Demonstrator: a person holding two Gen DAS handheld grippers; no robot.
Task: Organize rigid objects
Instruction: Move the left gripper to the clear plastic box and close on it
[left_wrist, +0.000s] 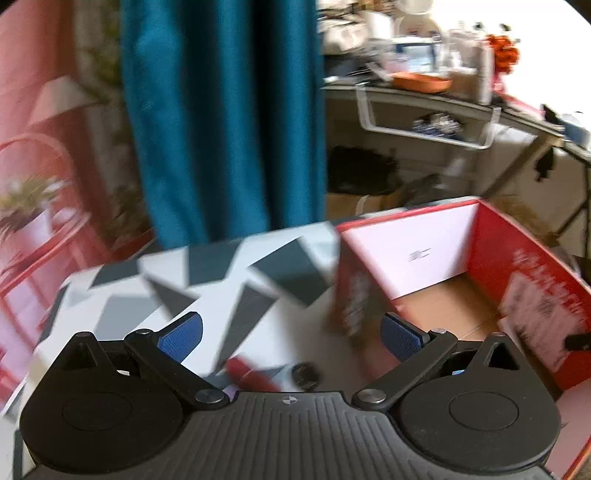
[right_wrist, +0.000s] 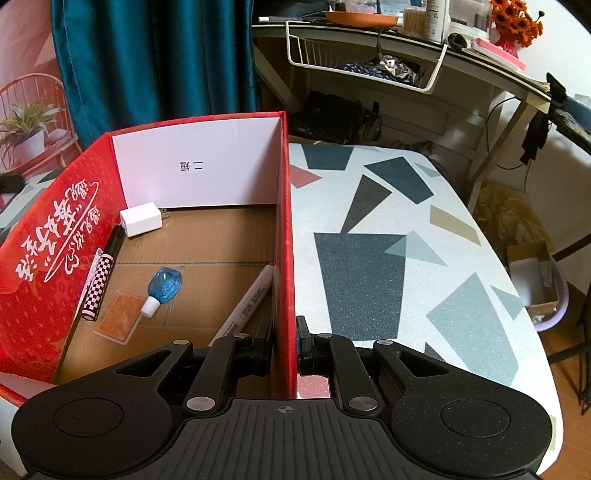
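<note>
A: Left wrist view, blurred: the left tool (left_wrist: 291, 332) stands wide apart, its blue ribbed pads (left_wrist: 181, 338) gripping nothing, above a worktop (left_wrist: 122, 306) printed with grey and white angular shapes. A red item (left_wrist: 248, 372) and a small dark item (left_wrist: 305, 374), both too smeared to name, lie just below. The red cardboard box (left_wrist: 532, 295) sits at right.

B: Right wrist view, sharp: the right tool (right_wrist: 284, 343) is clamped on the box's (right_wrist: 44, 288) thin right wall. White Chinese script runs along the glossy left wall. On the brown corrugated floor lie a white plug block (right_wrist: 141, 219), a checkered pen (right_wrist: 96, 286), a blue plastic bottle (right_wrist: 162, 288), an orange card (right_wrist: 119, 317) and a white marker (right_wrist: 247, 301).
</note>
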